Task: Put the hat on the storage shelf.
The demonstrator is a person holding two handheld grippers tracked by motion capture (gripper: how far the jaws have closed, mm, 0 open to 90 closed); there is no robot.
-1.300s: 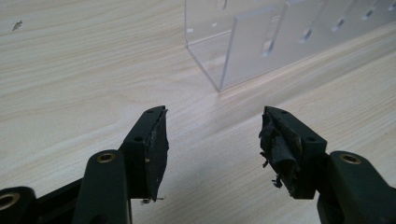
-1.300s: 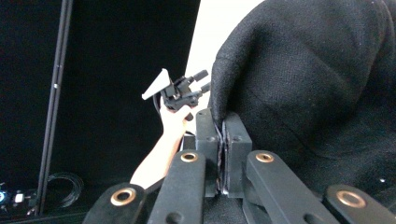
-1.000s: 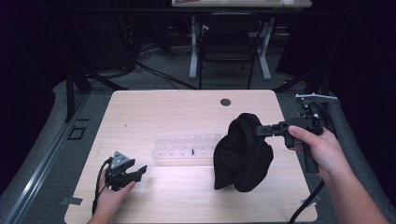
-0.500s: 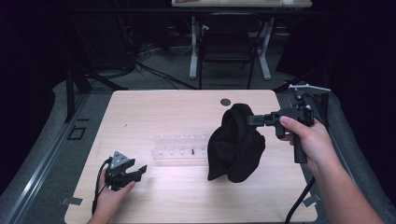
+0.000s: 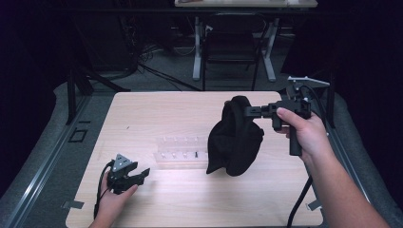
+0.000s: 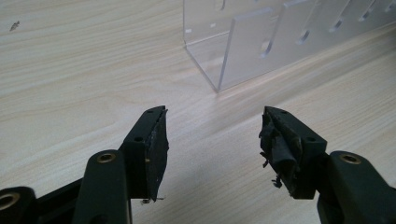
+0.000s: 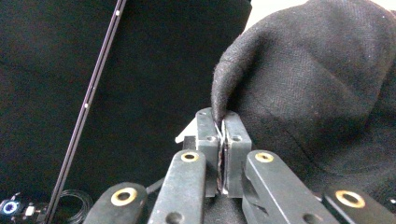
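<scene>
Wooden table (image 5: pixel 157 118): right gripper (image 5: pixel 247 111) pinching black cloth (image 5: pixel 235 140) aloft; left gripper (image 5: pixel 142 173) wide, beside clear rack (image 5: pixel 183 152).

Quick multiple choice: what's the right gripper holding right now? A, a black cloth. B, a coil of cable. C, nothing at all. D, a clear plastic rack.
A: in the right gripper view the right gripper has its jaws pinched shut on a fold of the black cloth, and in the high view the cloth hangs from it above the table.
</scene>
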